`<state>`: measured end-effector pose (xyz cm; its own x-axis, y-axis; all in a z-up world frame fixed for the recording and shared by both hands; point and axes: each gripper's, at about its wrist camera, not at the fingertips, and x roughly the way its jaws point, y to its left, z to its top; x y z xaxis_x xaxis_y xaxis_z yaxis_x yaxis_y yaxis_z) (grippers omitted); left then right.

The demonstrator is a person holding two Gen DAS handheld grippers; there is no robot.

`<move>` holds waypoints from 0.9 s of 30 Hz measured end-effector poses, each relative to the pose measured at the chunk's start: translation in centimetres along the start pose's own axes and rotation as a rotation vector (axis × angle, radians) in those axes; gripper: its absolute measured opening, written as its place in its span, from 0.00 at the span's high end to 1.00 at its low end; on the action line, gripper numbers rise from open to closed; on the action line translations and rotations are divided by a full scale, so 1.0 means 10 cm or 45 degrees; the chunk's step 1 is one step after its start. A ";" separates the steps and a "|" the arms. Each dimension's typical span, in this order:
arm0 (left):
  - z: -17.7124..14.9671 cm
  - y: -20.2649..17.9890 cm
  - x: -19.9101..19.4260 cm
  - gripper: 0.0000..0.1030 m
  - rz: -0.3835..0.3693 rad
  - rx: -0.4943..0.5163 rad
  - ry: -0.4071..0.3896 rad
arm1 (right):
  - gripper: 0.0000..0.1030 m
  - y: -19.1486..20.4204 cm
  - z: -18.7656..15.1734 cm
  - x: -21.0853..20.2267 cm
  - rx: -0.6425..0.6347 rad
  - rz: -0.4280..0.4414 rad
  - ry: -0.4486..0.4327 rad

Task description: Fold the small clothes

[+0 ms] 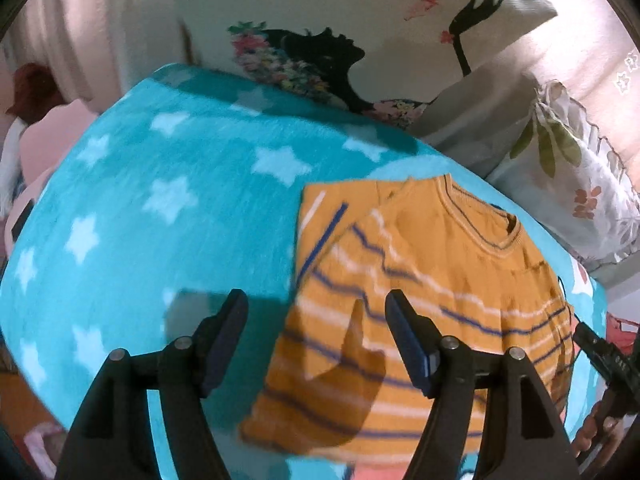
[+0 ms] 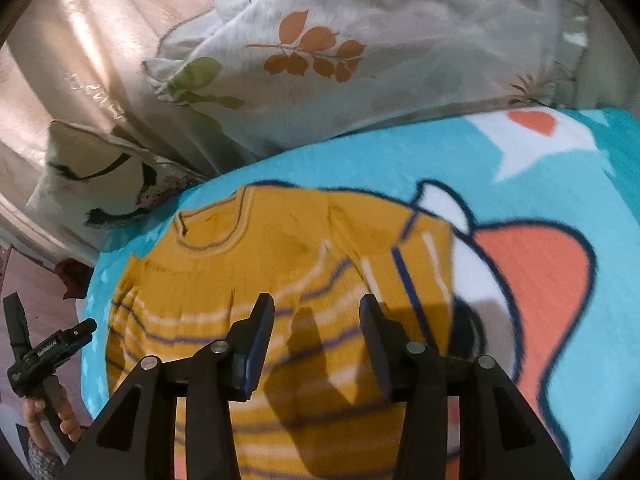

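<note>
Left wrist view showed your left gripper (image 1: 316,340) spread and empty over the sweater (image 1: 420,300). Your right gripper (image 2: 318,344) hung likewise. Pinching only one layer could undo the folded sleeves.

"GenRobot.AI" on left claw (image 2: 52,346) body
</note>
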<state>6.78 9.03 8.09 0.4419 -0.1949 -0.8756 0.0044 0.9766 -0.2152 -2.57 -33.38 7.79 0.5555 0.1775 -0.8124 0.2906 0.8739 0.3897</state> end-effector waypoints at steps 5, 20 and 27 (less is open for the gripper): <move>-0.36 -0.09 -0.23 0.32 0.072 0.018 -0.030 | 0.52 -0.10 -0.26 -0.22 -0.036 -0.021 -0.006; -1.07 -0.44 -0.57 0.30 0.147 0.113 -0.055 | 0.46 -0.05 -0.66 -0.96 -0.559 -0.438 -0.211; -1.26 -0.34 -0.81 0.28 0.217 0.069 -0.086 | 0.44 0.40 -0.97 -0.78 -0.458 -0.290 -0.250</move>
<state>-8.12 6.12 10.43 0.4998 -0.0215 -0.8659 -0.0280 0.9988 -0.0410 -13.36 -26.91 11.46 0.6560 -0.0958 -0.7487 0.1531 0.9882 0.0077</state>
